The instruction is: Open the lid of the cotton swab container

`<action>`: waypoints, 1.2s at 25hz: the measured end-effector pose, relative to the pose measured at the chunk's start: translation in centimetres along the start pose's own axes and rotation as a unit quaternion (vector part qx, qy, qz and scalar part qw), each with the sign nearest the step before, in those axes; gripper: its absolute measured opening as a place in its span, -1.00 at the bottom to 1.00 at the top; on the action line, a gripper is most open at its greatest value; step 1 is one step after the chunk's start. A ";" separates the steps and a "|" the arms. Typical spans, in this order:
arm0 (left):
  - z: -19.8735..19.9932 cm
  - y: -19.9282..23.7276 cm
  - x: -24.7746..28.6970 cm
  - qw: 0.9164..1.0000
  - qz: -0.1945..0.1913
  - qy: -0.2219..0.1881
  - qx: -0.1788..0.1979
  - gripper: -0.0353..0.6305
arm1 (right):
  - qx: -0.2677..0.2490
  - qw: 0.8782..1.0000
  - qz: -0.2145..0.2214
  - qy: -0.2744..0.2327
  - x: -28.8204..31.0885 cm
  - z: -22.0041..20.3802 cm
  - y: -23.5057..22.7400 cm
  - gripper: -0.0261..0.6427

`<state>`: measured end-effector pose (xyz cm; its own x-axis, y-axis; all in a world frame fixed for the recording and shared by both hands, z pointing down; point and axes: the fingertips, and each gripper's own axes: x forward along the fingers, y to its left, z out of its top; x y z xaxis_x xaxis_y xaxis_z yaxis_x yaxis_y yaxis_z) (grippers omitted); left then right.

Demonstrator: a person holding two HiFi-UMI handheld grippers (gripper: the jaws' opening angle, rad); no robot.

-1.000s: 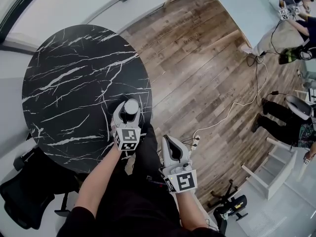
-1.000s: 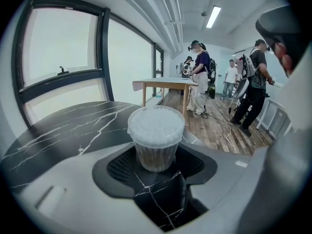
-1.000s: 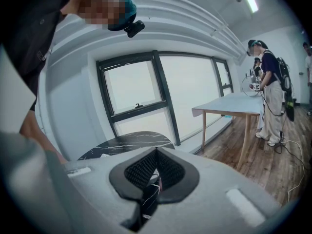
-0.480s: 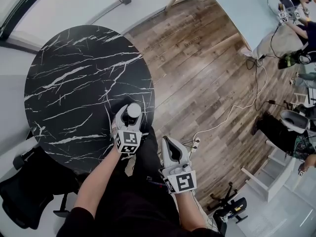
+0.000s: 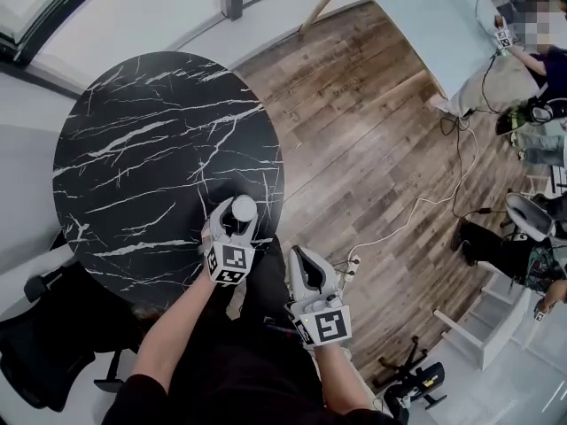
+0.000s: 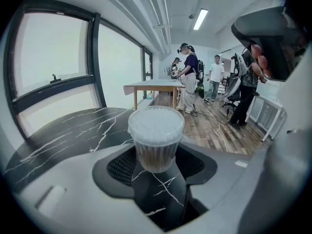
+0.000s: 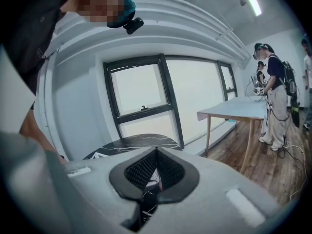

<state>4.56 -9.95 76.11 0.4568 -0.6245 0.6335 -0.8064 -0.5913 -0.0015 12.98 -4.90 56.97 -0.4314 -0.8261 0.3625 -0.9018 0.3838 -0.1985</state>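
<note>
Both near table [image 5: 133,149] edge — left tongs [image 5: 236,220] pinch cotton swab container [image 6: 156,135], right tongs [image 7: 155,167] pressed together.

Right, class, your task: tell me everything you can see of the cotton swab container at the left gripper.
The cotton swab container is a small round tub of clear plastic, upright and packed with swabs whose white tips show under its shut, wider lid. The left gripper presses its dark ribbed pads on the tub's sides, near the edge of the black marble table. Whether its base touches the table is unclear.
</note>
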 end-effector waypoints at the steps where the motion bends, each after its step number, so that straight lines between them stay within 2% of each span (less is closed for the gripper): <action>1: 0.1 -0.1 -0.5 1.000 -0.004 -0.002 0.002 -0.12 | -0.001 1.000 0.001 -0.001 -0.1 0.0 0.3 -0.92; 9: 0.4 -0.6 -5.1 0.999 -0.042 -0.010 0.021 -0.12 | -0.013 1.000 0.006 -0.011 -1.2 0.5 2.5 -0.92; 14: 0.3 -1.8 -8.7 0.994 -0.099 -0.003 0.049 -0.12 | -0.024 1.000 0.007 -0.017 -2.3 1.0 3.9 -0.92; 18: 0.5 -2.6 -11.6 0.985 -0.148 0.008 0.086 -0.12 | -0.034 0.999 0.005 -0.023 -3.1 1.5 4.9 -0.92; 24: 1.5 -2.9 -15.4 0.972 -0.198 0.009 0.128 -0.12 | -0.049 0.998 0.008 -0.031 -4.1 2.1 6.9 -0.92; 30: 2.8 -4.2 -19.7 0.950 -0.258 0.002 0.175 -0.11 | -0.071 0.996 0.022 -0.040 -5.2 3.3 9.1 -0.92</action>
<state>-0.06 3.42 61.46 0.7555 -0.2038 0.6226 -0.3005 -0.9523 0.0529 7.10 1.52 50.27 -0.4721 -0.8352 0.2821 -0.8791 0.4698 -0.0802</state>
